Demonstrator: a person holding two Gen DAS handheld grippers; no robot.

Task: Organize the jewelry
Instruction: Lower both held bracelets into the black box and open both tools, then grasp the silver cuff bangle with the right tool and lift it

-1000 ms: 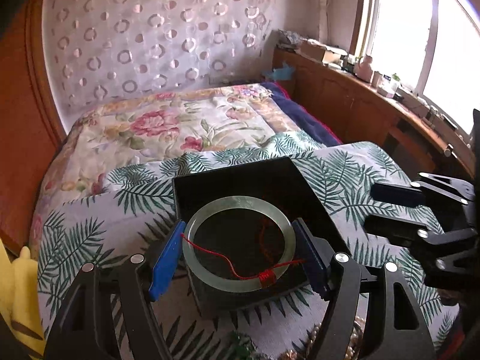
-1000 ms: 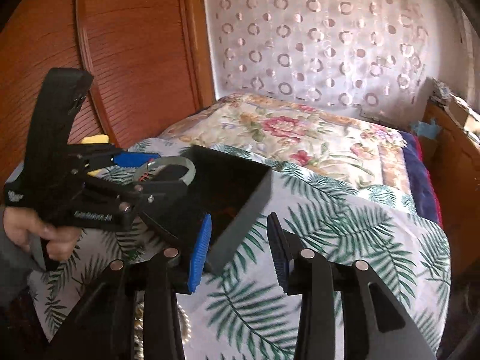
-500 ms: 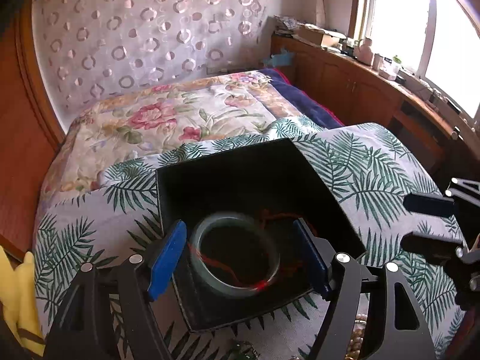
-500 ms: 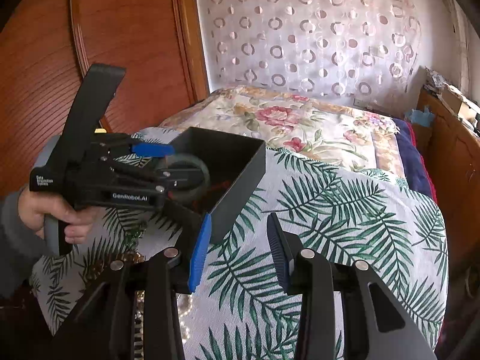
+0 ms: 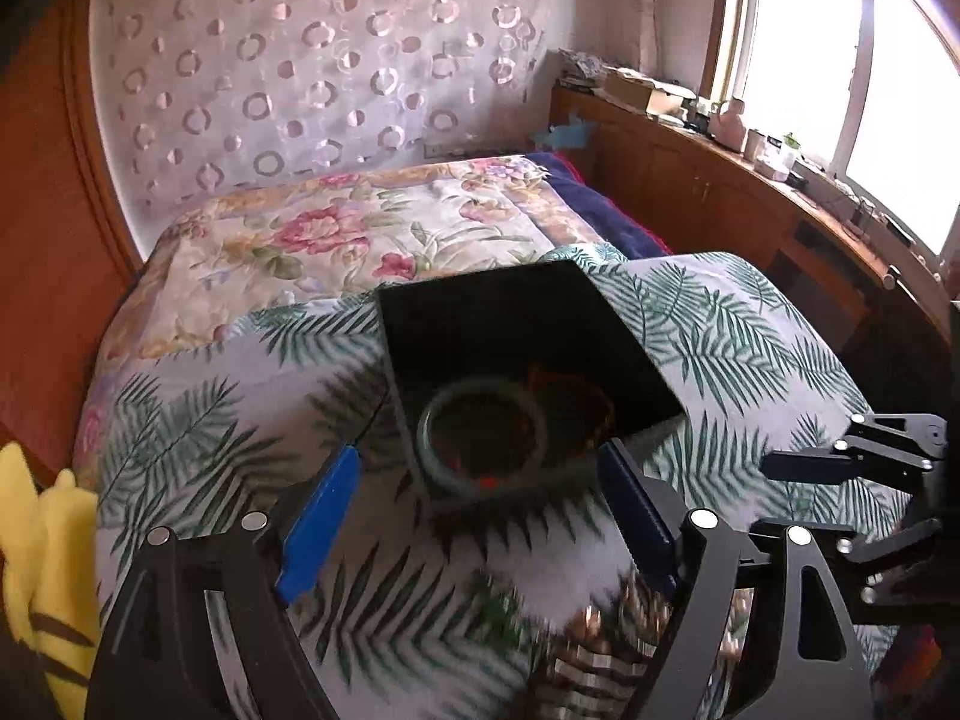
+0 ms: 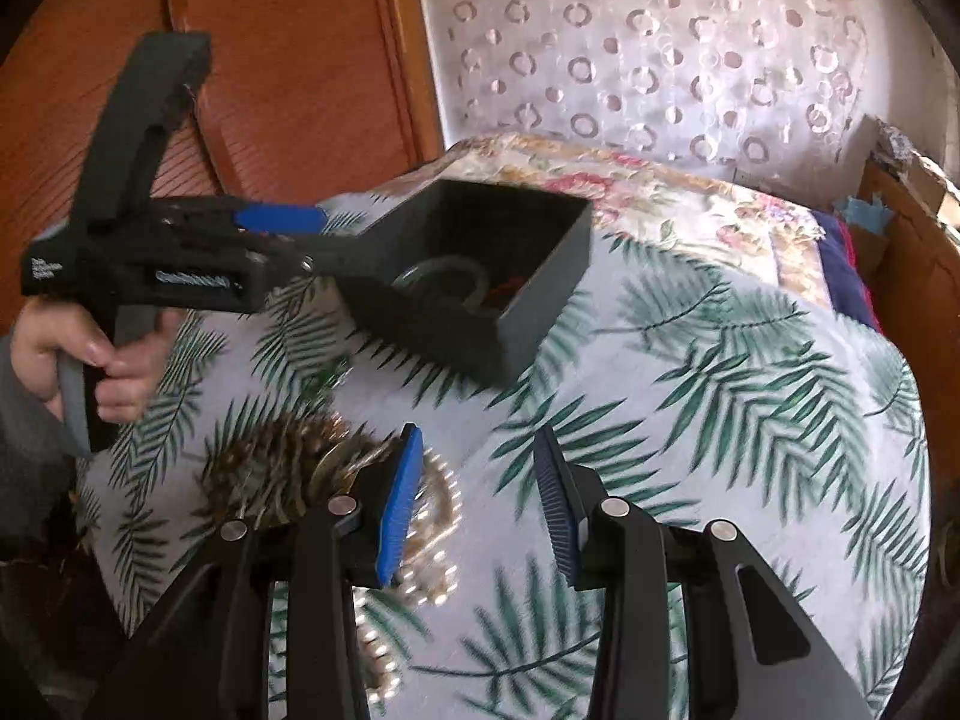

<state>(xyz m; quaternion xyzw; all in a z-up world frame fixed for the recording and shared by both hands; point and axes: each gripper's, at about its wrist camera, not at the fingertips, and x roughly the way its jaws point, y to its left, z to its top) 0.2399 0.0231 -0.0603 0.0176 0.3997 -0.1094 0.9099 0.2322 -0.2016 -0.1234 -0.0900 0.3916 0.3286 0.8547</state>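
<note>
Item: jade-green bangle [image 5: 480, 441] with red cord, lying inside black box [image 5: 528, 324] on the bed. Likely rigid, smooth, brittle — grip across the rim. Left gripper [image 5: 480, 516] and right gripper [image 6: 474, 501]: fingers spread, empty. Loose bead necklaces [image 6: 432, 516] remain beside the box.

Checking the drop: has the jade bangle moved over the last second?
Yes. The jade bangle went from between the left gripper's fingers down into the black box.
</note>
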